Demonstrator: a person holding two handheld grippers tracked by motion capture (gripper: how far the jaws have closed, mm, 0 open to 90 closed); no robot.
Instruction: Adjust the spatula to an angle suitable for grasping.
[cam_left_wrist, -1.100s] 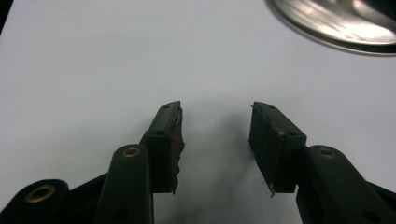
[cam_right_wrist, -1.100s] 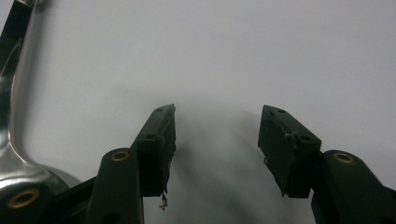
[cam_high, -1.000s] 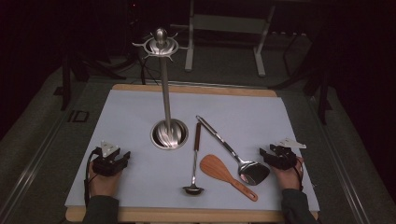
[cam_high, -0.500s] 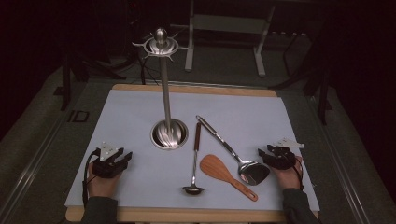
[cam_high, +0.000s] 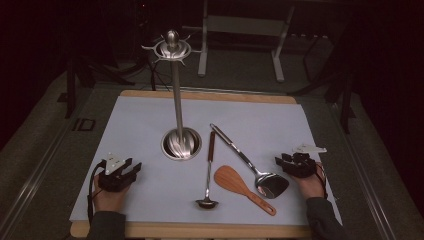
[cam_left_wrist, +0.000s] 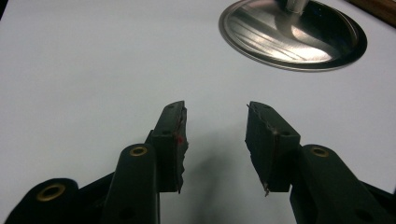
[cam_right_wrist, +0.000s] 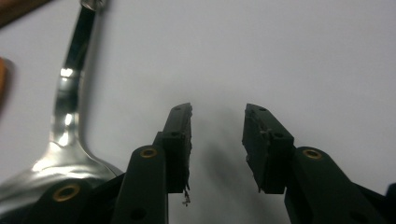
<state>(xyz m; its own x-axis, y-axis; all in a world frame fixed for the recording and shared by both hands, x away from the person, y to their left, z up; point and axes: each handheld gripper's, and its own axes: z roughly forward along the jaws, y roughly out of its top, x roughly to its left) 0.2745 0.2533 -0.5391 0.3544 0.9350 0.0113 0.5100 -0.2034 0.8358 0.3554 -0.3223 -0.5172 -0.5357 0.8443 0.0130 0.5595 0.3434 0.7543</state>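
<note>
Looks like the very start: nothing picked up yet. Right gripper (cam_high: 296, 165) sits at lower right of the high view, just beside the big spoon (cam_high: 270, 184), whose bowl lies near the bottom edge w/ the handle running up-left toward the stand (cam_high: 176, 107). Its jaws have just been closing but stand apart, nothing between them, only white mat (cam_right_wrist: 280, 60) under them. In the right gripper view the spoon (cam_right_wrist: 65, 135) lies at left, beside the left jaw, not between the two.

Left gripper (cam_high: 118, 174) rests at lower left, jaws apart and empty, the stand's base (cam_left_wrist: 293, 33) at upper right of its view.

Next, I'd guess: swing the right gripper over the spoon's handle, straddle it, clamp, then lift toward the stand's hooks.

Hard to tell: spoon bowl cut off at the lower left of the right gripper view; hooks at the stand's top tiny vs. the dark backdrop. Ladle (cam_high: 207, 202) and wooden spatula (cam_high: 242, 187) lie untouched between the hands.
</note>
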